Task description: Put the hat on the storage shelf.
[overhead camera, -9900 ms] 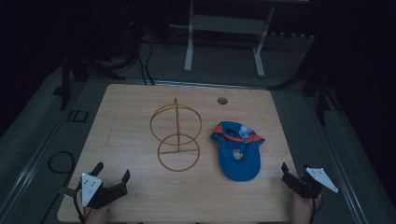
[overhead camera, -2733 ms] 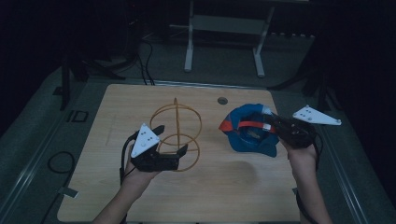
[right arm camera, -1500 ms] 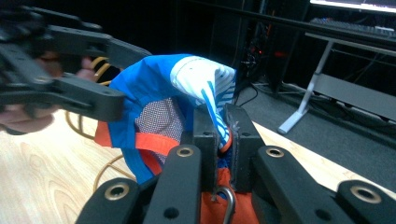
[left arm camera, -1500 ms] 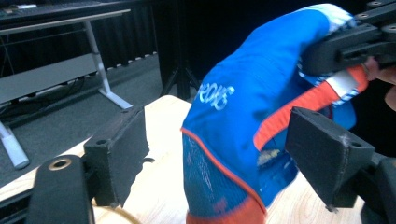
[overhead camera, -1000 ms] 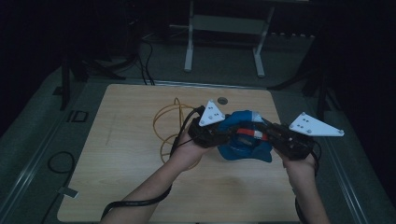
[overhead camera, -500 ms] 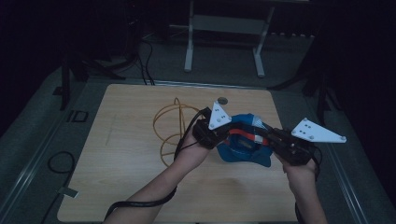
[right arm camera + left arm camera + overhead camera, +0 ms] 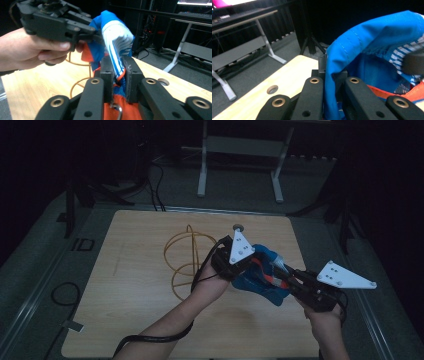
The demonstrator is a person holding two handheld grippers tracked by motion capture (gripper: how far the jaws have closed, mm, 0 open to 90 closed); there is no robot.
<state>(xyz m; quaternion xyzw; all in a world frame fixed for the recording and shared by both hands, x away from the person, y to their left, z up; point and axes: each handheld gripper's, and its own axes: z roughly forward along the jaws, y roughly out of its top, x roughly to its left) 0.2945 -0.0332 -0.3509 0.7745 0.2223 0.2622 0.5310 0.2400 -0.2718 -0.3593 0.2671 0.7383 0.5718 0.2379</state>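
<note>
- Jaws of the left gripper (image 7: 243, 262) are pressed together on the blue fabric edge of the cap (image 7: 262, 277), as the left gripper view shows: cloth is clamped between the two black jaws.
- Right gripper (image 7: 292, 279) pinches the striped blue-and-white part of the cap between its pads; its jaws have just been opening slightly, with the fabric between them.
- Both grippers hold the blue baseball cap with orange trim lifted off the table (image 7: 135, 285), above its right half, nearer the far edge.
- Wire stand (image 7: 185, 257), a yellow frame of rings, stands near the table's middle, just left of the left hand (image 7: 212, 282).
- Round hole (image 7: 238, 227) sits by the far edge.
</note>
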